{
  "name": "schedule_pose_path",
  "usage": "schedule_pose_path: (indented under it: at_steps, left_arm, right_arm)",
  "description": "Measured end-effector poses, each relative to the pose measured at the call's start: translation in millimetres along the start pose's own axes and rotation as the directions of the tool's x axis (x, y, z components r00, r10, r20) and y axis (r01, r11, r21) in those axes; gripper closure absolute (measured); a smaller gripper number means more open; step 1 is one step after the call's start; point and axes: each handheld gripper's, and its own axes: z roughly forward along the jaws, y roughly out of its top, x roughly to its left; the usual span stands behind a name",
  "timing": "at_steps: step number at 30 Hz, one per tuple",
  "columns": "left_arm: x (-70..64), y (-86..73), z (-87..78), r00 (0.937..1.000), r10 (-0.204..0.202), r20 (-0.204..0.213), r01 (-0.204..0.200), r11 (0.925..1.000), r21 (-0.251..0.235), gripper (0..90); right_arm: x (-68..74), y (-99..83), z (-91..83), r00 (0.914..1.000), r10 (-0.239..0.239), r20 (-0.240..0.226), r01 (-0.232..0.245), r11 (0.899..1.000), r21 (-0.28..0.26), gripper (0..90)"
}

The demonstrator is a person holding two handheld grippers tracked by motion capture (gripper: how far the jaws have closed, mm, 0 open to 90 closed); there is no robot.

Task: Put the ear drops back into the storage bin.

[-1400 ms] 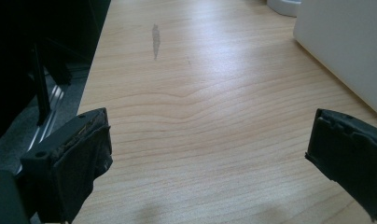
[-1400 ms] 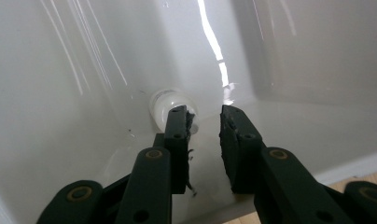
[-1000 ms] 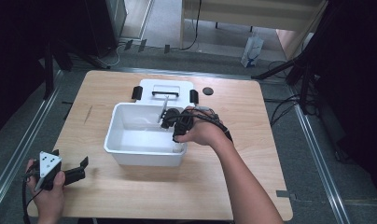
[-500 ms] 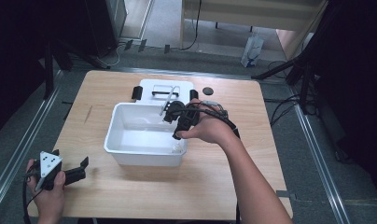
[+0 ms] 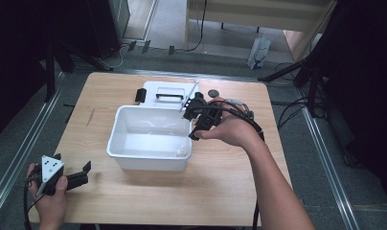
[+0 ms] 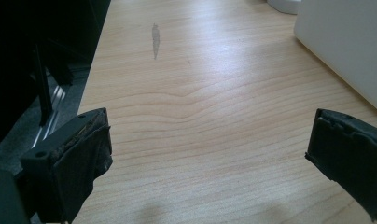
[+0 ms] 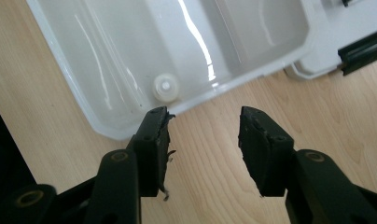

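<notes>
A white plastic bin (image 5: 116, 139) stands open in the middle of the wooden table. A small white round cap (image 5: 182, 152) lies in its near right corner, also the cap (image 7: 165, 87) in the right gripper view. My right gripper (image 5: 195, 125) hovers at the bin's right rim, held by a hand. Its jaws stand open with nothing between them (image 7: 203, 135), over bare wood just outside the bin wall (image 7: 107, 126). My left gripper (image 5: 84, 173) rests low at the table's near left corner, wide open and empty (image 6: 207, 140), well apart from the bin.
The bin's white lid (image 5: 155, 88), with a black handle and black latches, lies flat behind the bin. A small dark round disc (image 5: 213, 93) sits to the lid's right. The bin's side wall (image 6: 345, 42) stands ahead and right of the left gripper.
The right gripper has shifted right and slightly back, from over the bin's inside to its right rim. The left gripper has not moved.
</notes>
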Motion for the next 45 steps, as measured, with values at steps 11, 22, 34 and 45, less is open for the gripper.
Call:
schedule_pose_path:
  at_steps: [11,22,34,45]
  left_arm:
    - [-1.0,0.0,0.3,1.0000,0.003,-0.006,-0.003,1.0000,-0.003,0.3]
    - [-1.0,-0.1,0.3,1.0000,0.002,-0.007,-0.002,1.0000,-0.002,0.3]
    - [-2.1,-0.1,0.4,0.9999,0.011,-0.012,-0.011,0.9999,0.000,0.3]
    - [-2.7,-0.1,-0.2,0.9995,0.024,-0.020,-0.024,0.9997,0.000,0.3]
  right_arm:
    - [-7.0,-38.5,-2.8,0.9942,0.086,0.065,-0.089,0.995,0.042,22.4]
    - [-17.4,-80.9,2.1,0.9656,0.222,0.136,-0.226,0.974,0.017,0.0]
    - [-26.3,-138.6,27.7,0.9321,0.342,0.118,-0.335,0.939,-0.080,0.0]
    - [-21.5,-196.5,61.1,0.8910,0.428,0.151,-0.395,0.895,-0.207,0.0]
